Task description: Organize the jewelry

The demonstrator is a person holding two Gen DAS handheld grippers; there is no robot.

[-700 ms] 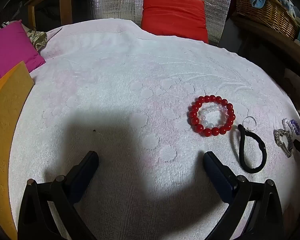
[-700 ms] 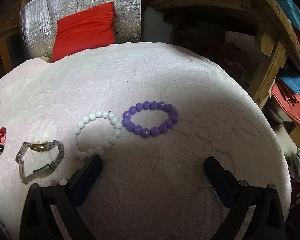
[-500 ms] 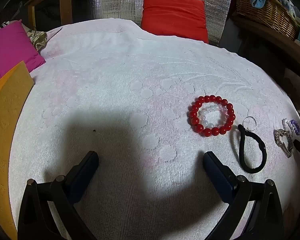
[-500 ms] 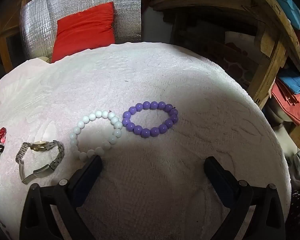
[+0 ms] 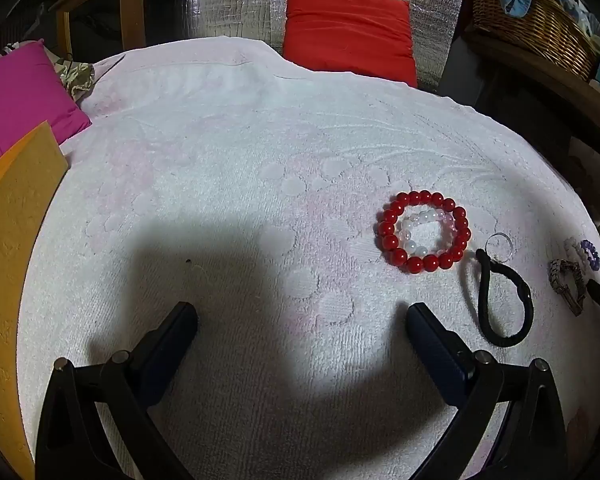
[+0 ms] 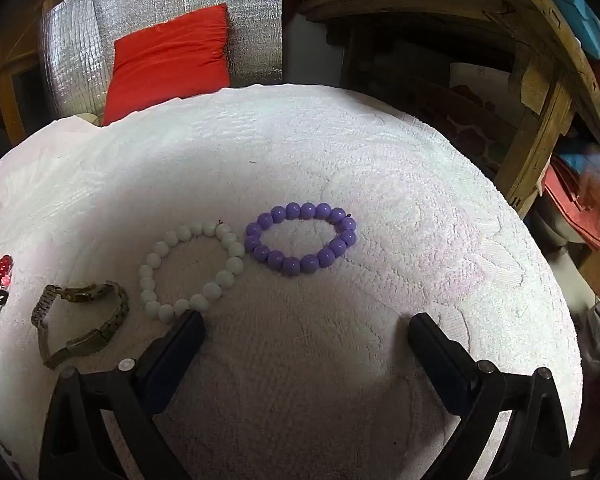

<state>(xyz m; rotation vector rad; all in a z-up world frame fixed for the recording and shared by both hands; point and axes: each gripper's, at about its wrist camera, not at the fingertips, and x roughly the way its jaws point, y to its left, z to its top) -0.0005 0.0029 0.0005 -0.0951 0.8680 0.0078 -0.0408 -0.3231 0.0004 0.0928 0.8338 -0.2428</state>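
Note:
In the left wrist view a red bead bracelet (image 5: 388,236) lies on the white towel (image 5: 240,168) with a smaller clear bead bracelet (image 5: 414,247) inside it. A black loop strap (image 5: 525,304) with a clear ring lies to its right. My left gripper (image 5: 302,316) is open and empty, short of them to the left. In the right wrist view a purple bead bracelet (image 6: 342,245), a white bead bracelet (image 6: 228,272) and a metal watch (image 6: 118,314) lie in a row. My right gripper (image 6: 304,324) is open and empty, just in front of them; its left finger nearly touches the white bracelet.
A red cushion (image 5: 350,32) leans on a silver quilted backing behind the towel. A magenta cushion (image 5: 16,96) and an orange board (image 5: 8,232) lie at the left. A wicker basket (image 5: 540,20) sits on wooden shelving (image 6: 540,92) at the right.

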